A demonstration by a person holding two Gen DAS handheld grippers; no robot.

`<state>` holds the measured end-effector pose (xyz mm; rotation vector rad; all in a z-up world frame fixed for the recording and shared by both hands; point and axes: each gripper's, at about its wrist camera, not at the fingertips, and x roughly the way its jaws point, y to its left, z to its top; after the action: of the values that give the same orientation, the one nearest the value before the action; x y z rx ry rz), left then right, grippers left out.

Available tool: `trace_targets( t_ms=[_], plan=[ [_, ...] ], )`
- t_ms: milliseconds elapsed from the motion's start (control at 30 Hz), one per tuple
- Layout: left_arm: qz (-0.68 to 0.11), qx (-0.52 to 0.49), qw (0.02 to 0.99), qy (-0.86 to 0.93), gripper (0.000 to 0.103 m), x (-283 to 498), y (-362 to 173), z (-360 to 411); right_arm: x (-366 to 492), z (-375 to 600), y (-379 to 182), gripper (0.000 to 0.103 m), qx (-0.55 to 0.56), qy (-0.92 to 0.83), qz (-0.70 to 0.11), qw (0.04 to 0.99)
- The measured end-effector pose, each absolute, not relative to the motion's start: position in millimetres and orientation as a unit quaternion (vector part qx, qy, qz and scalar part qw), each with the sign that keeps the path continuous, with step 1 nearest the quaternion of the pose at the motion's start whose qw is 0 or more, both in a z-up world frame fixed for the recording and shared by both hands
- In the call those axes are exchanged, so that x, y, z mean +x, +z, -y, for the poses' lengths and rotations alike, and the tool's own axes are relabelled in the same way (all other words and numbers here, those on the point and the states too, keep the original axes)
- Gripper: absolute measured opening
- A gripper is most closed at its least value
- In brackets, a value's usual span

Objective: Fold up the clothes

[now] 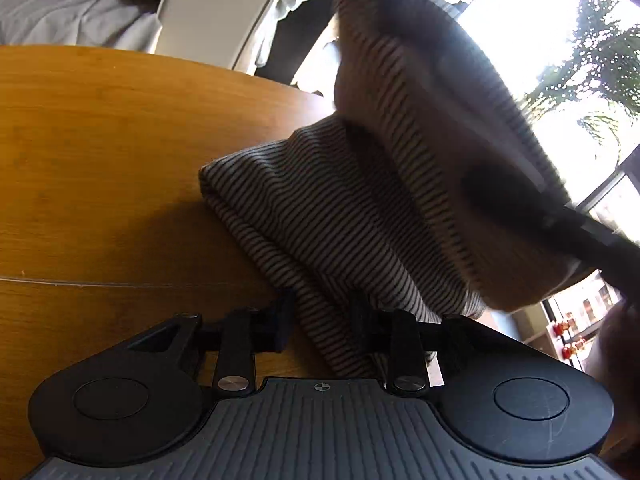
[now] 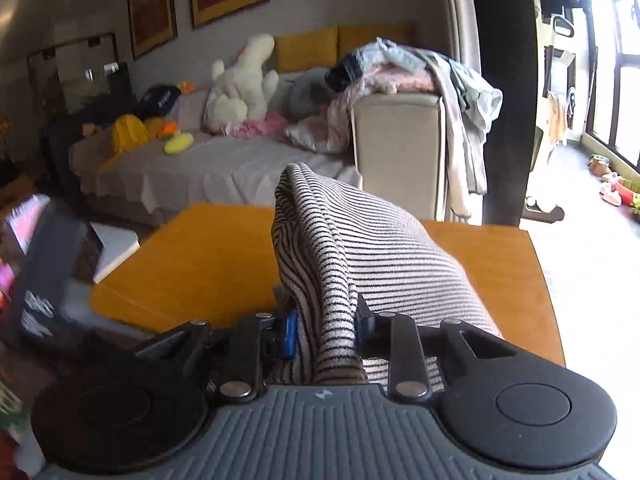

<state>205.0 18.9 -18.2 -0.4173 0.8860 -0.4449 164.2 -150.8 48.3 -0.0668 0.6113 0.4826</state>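
A striped garment [image 1: 304, 208], light with thin dark stripes, lies partly folded on the wooden table [image 1: 100, 140]. My left gripper [image 1: 320, 312] is shut on its near edge. A lifted fold of the same cloth rises at the upper right of the left wrist view, blurred, with the dark body of the other gripper [image 1: 560, 224] under it. In the right wrist view, the striped garment [image 2: 360, 248] is bunched and raised above the table [image 2: 200, 260], and my right gripper [image 2: 325, 328] is shut on it between its blue-padded fingers.
Beyond the table stand a grey sofa [image 2: 208, 168] with a white plush toy [image 2: 240, 84], a pale armchair [image 2: 400, 144] piled with clothes [image 2: 404, 68], and bright windows [image 1: 540, 40] to the right. A dark box [image 2: 52, 272] sits off the table's left edge.
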Motion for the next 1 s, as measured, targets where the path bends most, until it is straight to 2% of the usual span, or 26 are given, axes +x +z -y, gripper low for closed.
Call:
trace_targets(
  t_ms=[100, 200, 267, 367, 500, 567, 733, 833, 1000],
  plan=[
    [-0.426, -0.221, 0.850, -0.217, 0.027, 207, -21, -31, 154, 137, 28, 0.028, -0.096, 0.232, -0.275, 0.928],
    [-0.414, -0.227, 0.860, -0.192, 0.033, 206, -13, -49, 134, 116, 19, 0.031, -0.180, 0.213, -0.244, 0.929],
    [-0.398, -0.228, 0.871, -0.177, 0.034, 202, -2, -59, 120, 102, 8, 0.039, -0.236, 0.198, -0.221, 0.925],
    [-0.351, -0.219, 0.894, -0.171, 0.042, 191, 27, -64, 113, 89, 1, 0.049, -0.269, 0.186, -0.208, 0.922],
    [-0.290, -0.195, 0.911, -0.219, 0.057, 193, 68, -36, 107, 75, -7, 0.052, -0.302, 0.173, -0.194, 0.917],
    [-0.287, -0.198, 0.902, -0.252, 0.060, 207, 75, -18, 104, 70, -9, 0.053, -0.313, 0.169, -0.190, 0.915],
    [-0.346, -0.180, 0.891, -0.234, 0.056, 236, 35, 7, 104, 97, 14, 0.055, -0.249, 0.226, -0.202, 0.920],
    [-0.342, -0.189, 0.889, -0.240, 0.053, 244, 20, -6, 107, 128, 41, 0.061, -0.169, 0.252, -0.216, 0.928],
    [-0.342, -0.193, 0.887, -0.244, 0.052, 243, 14, -14, 117, 167, 71, 0.059, -0.089, 0.210, -0.192, 0.955]
  ],
)
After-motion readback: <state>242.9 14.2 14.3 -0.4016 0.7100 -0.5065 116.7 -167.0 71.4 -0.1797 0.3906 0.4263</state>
